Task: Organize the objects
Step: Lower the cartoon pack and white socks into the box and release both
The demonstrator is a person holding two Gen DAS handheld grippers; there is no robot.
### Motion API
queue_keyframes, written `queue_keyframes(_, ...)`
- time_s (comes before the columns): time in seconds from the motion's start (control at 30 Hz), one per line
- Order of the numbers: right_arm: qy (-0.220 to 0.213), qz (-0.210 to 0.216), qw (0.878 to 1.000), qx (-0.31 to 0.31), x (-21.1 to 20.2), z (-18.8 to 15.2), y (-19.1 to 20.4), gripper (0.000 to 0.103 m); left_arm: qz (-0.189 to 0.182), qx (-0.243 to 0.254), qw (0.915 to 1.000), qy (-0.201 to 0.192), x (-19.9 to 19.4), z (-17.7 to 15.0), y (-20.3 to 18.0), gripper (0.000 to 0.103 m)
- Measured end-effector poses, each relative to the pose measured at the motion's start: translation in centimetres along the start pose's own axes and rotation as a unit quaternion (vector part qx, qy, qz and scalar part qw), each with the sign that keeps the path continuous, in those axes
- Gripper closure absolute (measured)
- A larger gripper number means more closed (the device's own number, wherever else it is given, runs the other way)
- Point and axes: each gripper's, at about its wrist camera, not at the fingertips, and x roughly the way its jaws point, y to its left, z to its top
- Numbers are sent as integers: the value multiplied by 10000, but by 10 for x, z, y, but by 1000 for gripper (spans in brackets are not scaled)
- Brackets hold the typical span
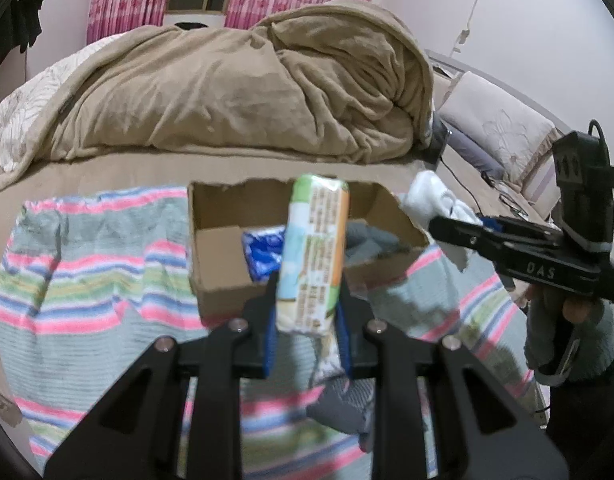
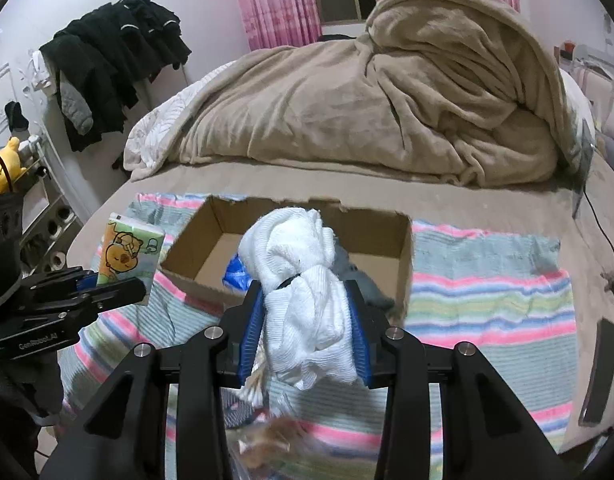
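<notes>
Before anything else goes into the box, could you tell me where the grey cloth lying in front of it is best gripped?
Take the grey cloth by its raised, bunched middle, coming straight down from above. It lies crumpled and low on the striped towel, offering folds rather than a firm edge.

Box (image 2: 383, 240) on towel (image 2: 491, 292), blanket (image 2: 347, 100) behind

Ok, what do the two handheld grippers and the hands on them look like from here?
Both are black angular metal frames with silver bolts and blue ribbed jaws. The left gripper carries white "GenRobot.AI" lettering, the right gripper "DAS" lettering and a black cable. A fuzzy grey-green glove covers the right hand.
</notes>
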Motion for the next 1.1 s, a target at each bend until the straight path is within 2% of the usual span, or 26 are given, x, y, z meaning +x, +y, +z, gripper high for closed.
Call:
queue_keyframes(0.5,112,77,9998,122,53,32,-9,62,30,-52,10000,40,48,30,24,79)
queue_keyframes(0.93,591,233,9978,178,115,27,-5,62,184,-164,9982,555,97,27,39,79)
queue_keyframes(1.1,692,246,9971,174,122,23,-5,61,294,-157,9971,689,103,22,40,76)
